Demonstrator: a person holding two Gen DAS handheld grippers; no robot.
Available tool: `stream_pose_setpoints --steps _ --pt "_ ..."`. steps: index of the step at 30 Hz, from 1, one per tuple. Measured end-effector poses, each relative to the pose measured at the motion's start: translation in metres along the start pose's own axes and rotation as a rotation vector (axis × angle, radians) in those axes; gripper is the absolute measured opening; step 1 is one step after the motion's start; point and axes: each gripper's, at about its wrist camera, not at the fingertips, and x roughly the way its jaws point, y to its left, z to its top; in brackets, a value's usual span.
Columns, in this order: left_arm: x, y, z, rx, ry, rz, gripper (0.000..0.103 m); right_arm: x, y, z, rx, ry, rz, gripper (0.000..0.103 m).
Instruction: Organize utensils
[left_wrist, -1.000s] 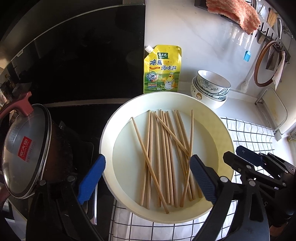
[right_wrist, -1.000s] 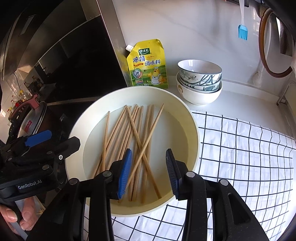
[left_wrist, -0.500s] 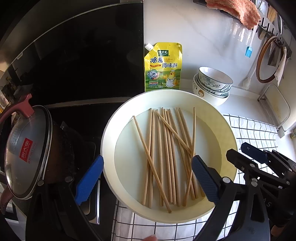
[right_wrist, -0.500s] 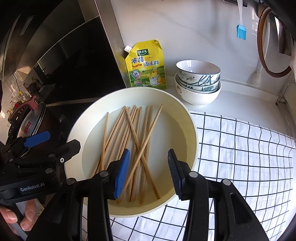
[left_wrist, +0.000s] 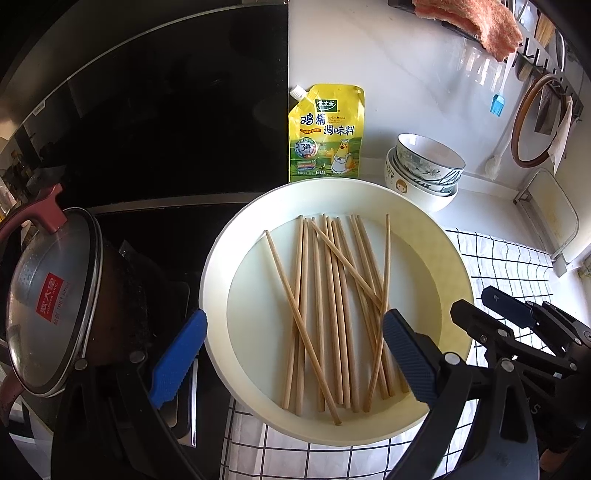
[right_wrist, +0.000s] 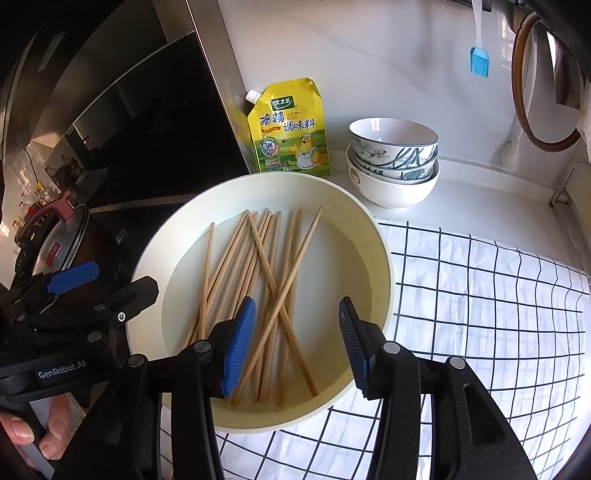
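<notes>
- Holding both tongs over the near rim of the basin, I keep my left gripper (left_wrist: 291, 354) spread wide and empty, one blue pad outside the rim and one over the sticks.
- My right gripper (right_wrist: 295, 343) stands moderately apart, gripping nothing, its pads above the near ends of the chopsticks (right_wrist: 258, 291).
- "GenRobot.AI" is printed on the left tool's body, seen from the right wrist view.
- Wooden chopsticks lie loose in the cream basin (left_wrist: 454, 266), long axes running mostly near-to-far, a few crossing diagonally over the rest.
- Under the basin's near side sits a white cloth with a black grid (right_wrist: 480, 295), on a white counter.
- Left of it, a lidded pot (left_wrist: 48, 299) with a red label rests on the dark stove.
- Farther back, a yellow seasoning pouch (left_wrist: 325, 136) with Chinese lettering leans at the white wall beside stacked bowls (left_wrist: 424, 170).
- A blue brush (right_wrist: 479, 61) hangs on the wall.
</notes>
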Motion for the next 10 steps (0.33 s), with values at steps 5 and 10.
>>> stream_pose_setpoints --steps 5,10 --pt "-0.0006 0.0 -0.0002 -0.003 0.005 0.001 0.095 0.0 -0.0003 0.0002 0.002 -0.001 0.001 0.046" --pt "-0.0001 -0.0005 0.0001 -0.003 0.007 0.001 0.095 -0.0001 -0.0008 0.0007 -0.001 0.0 0.001 0.046"
